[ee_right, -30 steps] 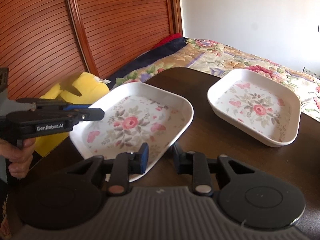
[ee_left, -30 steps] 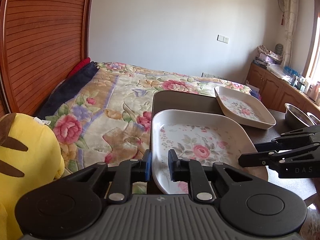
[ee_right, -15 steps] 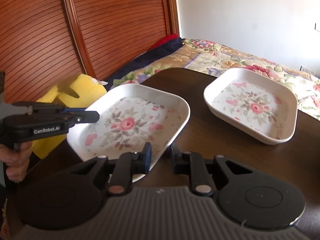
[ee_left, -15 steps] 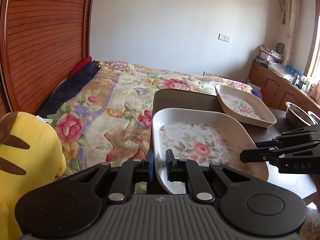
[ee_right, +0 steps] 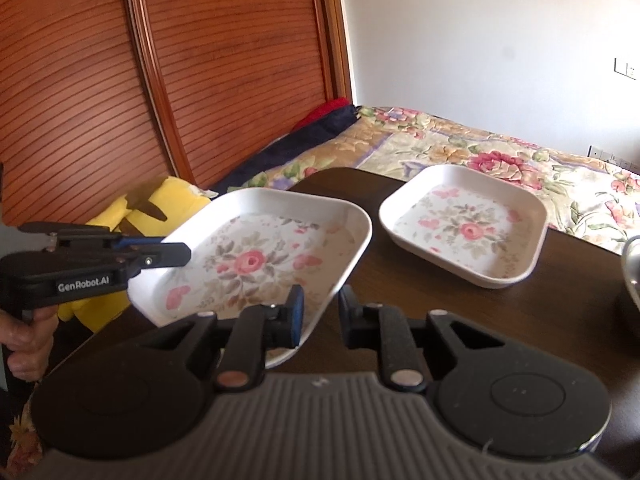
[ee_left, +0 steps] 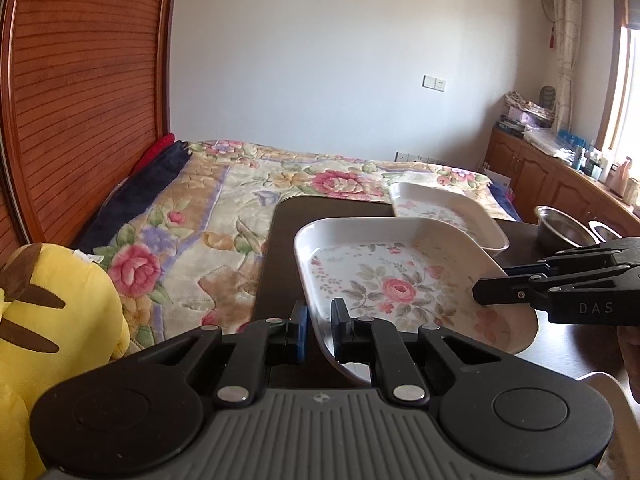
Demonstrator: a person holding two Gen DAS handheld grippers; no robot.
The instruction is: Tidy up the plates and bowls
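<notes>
A white square plate with a rose print (ee_left: 400, 280) (ee_right: 256, 260) hangs tilted just above the dark table (ee_right: 440, 320). My left gripper (ee_left: 319, 332) (ee_right: 182, 252) is shut on its left rim. On the opposite rim my right gripper (ee_right: 320, 312) (ee_left: 480, 294) is shut as well. A second plate of the same pattern (ee_left: 448, 208) (ee_right: 464, 228) lies flat on the table behind it. In the left wrist view the held plate partly covers it.
Two steel bowls (ee_left: 560, 228) stand at the table's right end. A yellow plush toy (ee_left: 52, 320) (ee_right: 160, 208) sits left of the table, beside a bed with a floral blanket (ee_left: 224, 220). A wooden headboard (ee_right: 200, 80) rises behind. A hand (ee_right: 24, 340) holds the left gripper.
The held plate has risen off the table and tilted, carried by both grippers towards the second plate. The second plate has not moved.
</notes>
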